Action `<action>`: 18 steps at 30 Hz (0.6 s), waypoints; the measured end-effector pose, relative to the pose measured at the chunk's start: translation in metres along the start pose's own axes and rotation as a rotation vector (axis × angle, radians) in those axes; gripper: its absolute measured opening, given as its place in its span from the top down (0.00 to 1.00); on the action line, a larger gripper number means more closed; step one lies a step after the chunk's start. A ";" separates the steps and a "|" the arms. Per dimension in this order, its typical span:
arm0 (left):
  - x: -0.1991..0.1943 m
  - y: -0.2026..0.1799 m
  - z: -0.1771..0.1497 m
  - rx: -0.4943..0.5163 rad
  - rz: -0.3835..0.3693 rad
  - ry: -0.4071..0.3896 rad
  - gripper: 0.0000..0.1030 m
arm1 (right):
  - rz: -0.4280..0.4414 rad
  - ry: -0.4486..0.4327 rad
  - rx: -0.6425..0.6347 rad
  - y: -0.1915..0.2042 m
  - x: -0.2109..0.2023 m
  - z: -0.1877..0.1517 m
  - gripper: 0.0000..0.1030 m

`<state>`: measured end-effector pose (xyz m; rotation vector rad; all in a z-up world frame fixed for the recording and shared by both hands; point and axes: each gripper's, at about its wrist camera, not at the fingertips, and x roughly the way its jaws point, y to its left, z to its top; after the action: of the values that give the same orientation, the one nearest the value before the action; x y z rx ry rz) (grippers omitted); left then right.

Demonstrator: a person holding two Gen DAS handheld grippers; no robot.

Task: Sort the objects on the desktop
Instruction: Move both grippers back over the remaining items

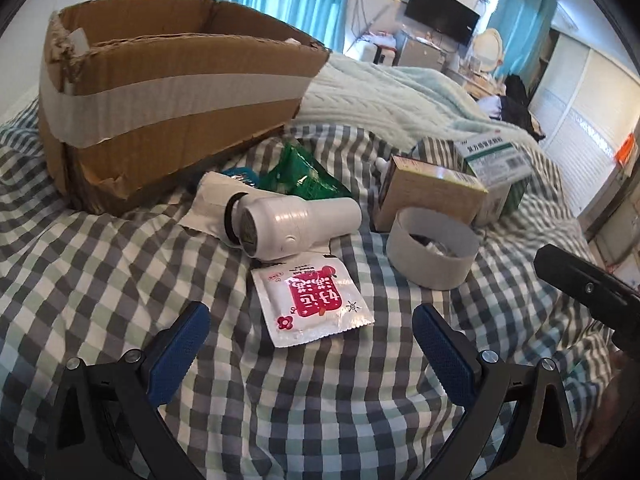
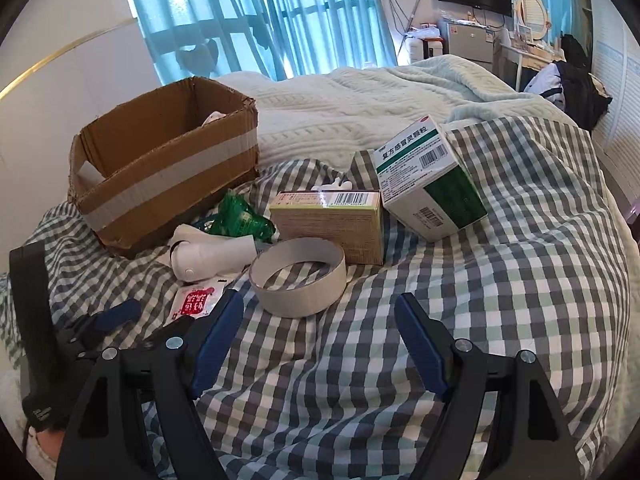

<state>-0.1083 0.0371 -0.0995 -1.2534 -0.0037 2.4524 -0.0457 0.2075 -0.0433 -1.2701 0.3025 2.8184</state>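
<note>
On a checked bedsheet lie a red-and-white sachet (image 1: 314, 304) (image 2: 195, 301), a white handheld device (image 1: 296, 222) (image 2: 214, 258), a white tape ring (image 1: 432, 252) (image 2: 298, 276), a green packet (image 1: 304, 176) (image 2: 236, 216), a tan carton (image 1: 430, 198) (image 2: 330, 222) and a white-green medicine box (image 1: 496, 164) (image 2: 428, 180). A taped cardboard box (image 1: 168, 92) (image 2: 168, 168) stands behind them. My left gripper (image 1: 312, 338) is open and empty, just short of the sachet. My right gripper (image 2: 320, 334) is open and empty, just short of the tape ring.
A pale knitted blanket (image 2: 360, 104) is heaped behind the objects. The right gripper's body (image 1: 588, 288) shows at the right in the left wrist view; the left gripper (image 2: 104, 324) shows at the lower left in the right wrist view. Something white lies inside the cardboard box (image 2: 212, 118).
</note>
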 end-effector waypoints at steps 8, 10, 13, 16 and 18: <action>0.025 -0.002 0.009 0.003 0.003 0.042 0.00 | -0.006 0.021 -0.007 0.002 0.006 -0.002 0.25; 0.034 -0.002 0.012 0.002 0.008 0.055 0.00 | -0.010 0.028 -0.009 0.003 0.008 -0.003 0.25; 0.036 -0.003 0.011 0.018 0.018 0.054 0.02 | -0.011 0.033 -0.006 0.002 0.009 -0.004 0.25; 0.034 -0.002 0.010 0.022 0.015 0.050 0.11 | -0.014 0.042 -0.005 0.002 0.010 -0.005 0.25; 0.034 0.001 0.010 0.012 0.021 0.055 0.21 | -0.013 0.041 -0.007 0.003 0.010 -0.005 0.25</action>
<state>-0.1345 0.0493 -0.1202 -1.3219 0.0398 2.4308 -0.0488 0.2035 -0.0533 -1.3278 0.2851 2.7875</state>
